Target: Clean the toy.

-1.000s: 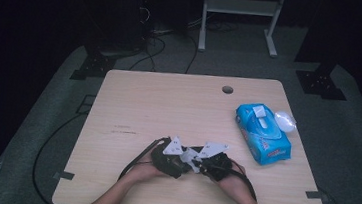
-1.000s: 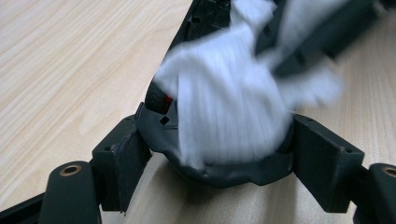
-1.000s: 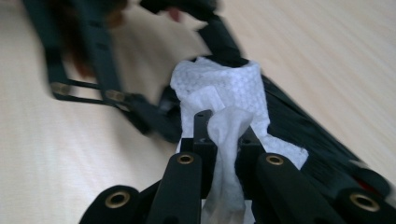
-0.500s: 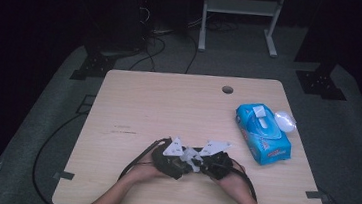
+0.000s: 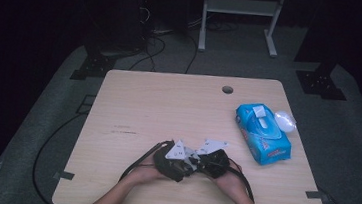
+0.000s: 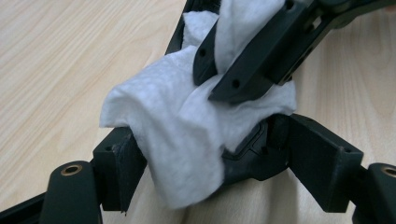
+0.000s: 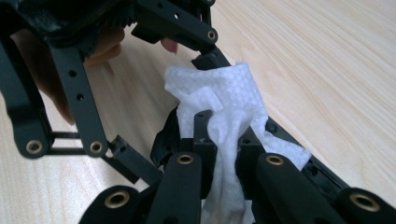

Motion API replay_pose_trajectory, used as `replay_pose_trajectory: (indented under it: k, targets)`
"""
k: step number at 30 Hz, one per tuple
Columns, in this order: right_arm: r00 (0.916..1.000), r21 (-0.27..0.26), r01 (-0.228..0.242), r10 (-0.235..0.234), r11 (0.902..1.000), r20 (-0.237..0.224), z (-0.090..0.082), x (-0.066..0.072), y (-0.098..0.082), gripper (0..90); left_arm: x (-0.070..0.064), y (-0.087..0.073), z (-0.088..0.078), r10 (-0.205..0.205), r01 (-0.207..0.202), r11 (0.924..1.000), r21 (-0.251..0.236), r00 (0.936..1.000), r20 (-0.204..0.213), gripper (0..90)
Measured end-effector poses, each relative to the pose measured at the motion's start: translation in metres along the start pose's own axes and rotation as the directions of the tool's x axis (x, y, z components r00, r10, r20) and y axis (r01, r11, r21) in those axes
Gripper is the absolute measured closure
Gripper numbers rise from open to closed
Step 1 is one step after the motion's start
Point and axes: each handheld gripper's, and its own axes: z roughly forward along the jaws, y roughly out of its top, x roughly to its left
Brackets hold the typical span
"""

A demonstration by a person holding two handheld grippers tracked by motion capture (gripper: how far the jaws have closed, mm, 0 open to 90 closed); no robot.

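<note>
A white wet wipe point(image 6: 187, 130) hangs bunched between the two grippers near the table's front edge. My right gripper point(image 7: 219, 126) is shut on it, the wipe pinched between its black jaws and trailing down behind them. In the left gripper view the right gripper point(image 6: 243, 60) comes in from the upper right with the wipe in its tips. My left gripper point(image 6: 210, 144) has its jaws spread wide, the wipe draped over one jaw and lying loosely in the gap. Seen from above, the left gripper point(image 5: 187, 166) and right gripper point(image 5: 199, 162) meet tip to tip.
A blue wipe packet point(image 5: 262, 132) lies at the right of the wooden table point(image 5: 168, 106), with a small whitish object point(image 5: 284, 120) beside it. A cable hole point(image 5: 227, 90) sits near the far edge. Black cables trail off the front left.
</note>
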Motion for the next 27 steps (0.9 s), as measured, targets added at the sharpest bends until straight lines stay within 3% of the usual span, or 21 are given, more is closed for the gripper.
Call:
replay_pose_trajectory:
  k: [3,5,7,13,15,17,23,27]
  targets:
    - [0.9989,-0.009,0.013,-0.013,0.9999,-0.044,0.005,0.008,0.004,83.3,-0.004,0.002,0.002,0.011,-0.011,0.9999,-0.005,0.9999,0.011,24.1]
    - [0.9976,0.002,0.056,-0.056,0.9984,-0.040,0.011,0.016,0.008,83.3,-0.006,0.003,0.002,0.018,-0.018,0.9998,0.001,0.9998,0.012,24.1]
    - [0.9967,0.010,0.076,-0.076,0.9970,-0.027,0.011,0.016,0.009,83.3,-0.005,0.002,0.001,0.012,-0.012,0.9999,0.000,0.9999,0.007,24.2]
    - [0.9982,-0.004,0.022,-0.022,0.9998,0.055,-0.005,-0.006,-0.002,83.4,-0.004,0.001,0.001,0.007,-0.007,1.0000,0.002,0.9999,0.012,24.3]
    - [0.9982,-0.008,0.006,-0.005,1.0000,0.060,-0.007,-0.007,-0.004,83.4,-0.004,0.002,0.001,0.010,-0.010,0.9999,0.005,0.9999,0.011,24.3]
    - [0.9970,-0.002,0.020,-0.020,0.9998,0.075,-0.007,-0.005,-0.003,83.3,-0.004,0.001,0.001,0.008,-0.008,1.0000,0.003,0.9999,0.011,24.3]
    - [1.0000,-0.006,0.002,-0.002,1.0000,-0.005,-0.002,0.000,-0.003,83.3,-0.003,0.001,0.001,0.007,-0.007,1.0000,0.002,1.0000,-0.002,24.3]
    - [0.9978,0.003,0.051,-0.051,0.9987,-0.043,0.007,0.015,0.002,83.3,-0.003,0.000,0.000,0.001,-0.001,1.0000,-0.004,1.0000,-0.007,24.3]
